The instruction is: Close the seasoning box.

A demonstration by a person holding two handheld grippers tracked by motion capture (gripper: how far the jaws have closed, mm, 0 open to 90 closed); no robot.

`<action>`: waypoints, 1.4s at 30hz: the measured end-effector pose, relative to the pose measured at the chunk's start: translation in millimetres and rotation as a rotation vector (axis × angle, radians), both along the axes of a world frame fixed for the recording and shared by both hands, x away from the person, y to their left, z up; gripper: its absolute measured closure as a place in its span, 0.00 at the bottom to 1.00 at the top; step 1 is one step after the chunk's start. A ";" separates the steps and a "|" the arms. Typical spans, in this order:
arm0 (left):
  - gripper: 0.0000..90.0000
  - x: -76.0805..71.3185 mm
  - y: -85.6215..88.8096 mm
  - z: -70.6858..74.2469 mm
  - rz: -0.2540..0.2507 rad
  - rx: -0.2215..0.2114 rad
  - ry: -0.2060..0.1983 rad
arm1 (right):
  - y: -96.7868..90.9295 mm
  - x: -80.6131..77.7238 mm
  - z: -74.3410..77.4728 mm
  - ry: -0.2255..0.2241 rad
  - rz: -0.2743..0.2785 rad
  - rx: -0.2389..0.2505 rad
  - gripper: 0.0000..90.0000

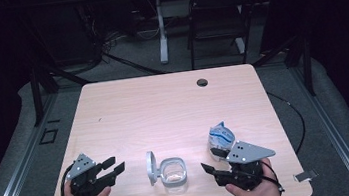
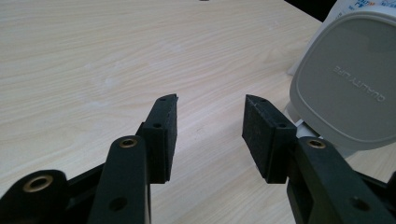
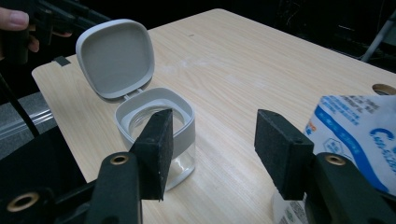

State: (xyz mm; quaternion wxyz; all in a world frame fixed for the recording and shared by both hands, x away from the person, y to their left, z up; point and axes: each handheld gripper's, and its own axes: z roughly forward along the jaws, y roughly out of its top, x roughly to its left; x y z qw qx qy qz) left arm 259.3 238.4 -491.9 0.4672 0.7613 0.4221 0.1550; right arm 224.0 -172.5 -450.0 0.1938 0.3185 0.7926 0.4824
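A clear square jar (image 1: 173, 173) with a grey rim sits near the table's front edge, its grey hinged lid (image 1: 151, 168) standing open on its left side. In the right gripper view the jar (image 3: 156, 122) looks empty and its lid (image 3: 116, 57) tilts back. A white and blue pouch (image 1: 222, 138) stands to the right of the jar and shows at the right edge (image 3: 355, 130) of that view. My left gripper (image 1: 113, 168) is open, left of the lid (image 2: 348, 84), holding nothing. My right gripper (image 1: 210, 165) is open between jar and pouch.
The light wooden table (image 1: 164, 109) has a round cable hole (image 1: 202, 82) near its far edge. Beyond it stand a dark chair (image 1: 215, 17) and a white desk leg (image 1: 161, 29). A cable (image 1: 293, 113) trails off the table's right side.
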 end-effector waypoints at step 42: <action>0.62 0.0 5.6 1.8 0.027 -0.011 -0.009 | -48.2 5.6 -6.1 0.045 -0.199 -0.016 0.50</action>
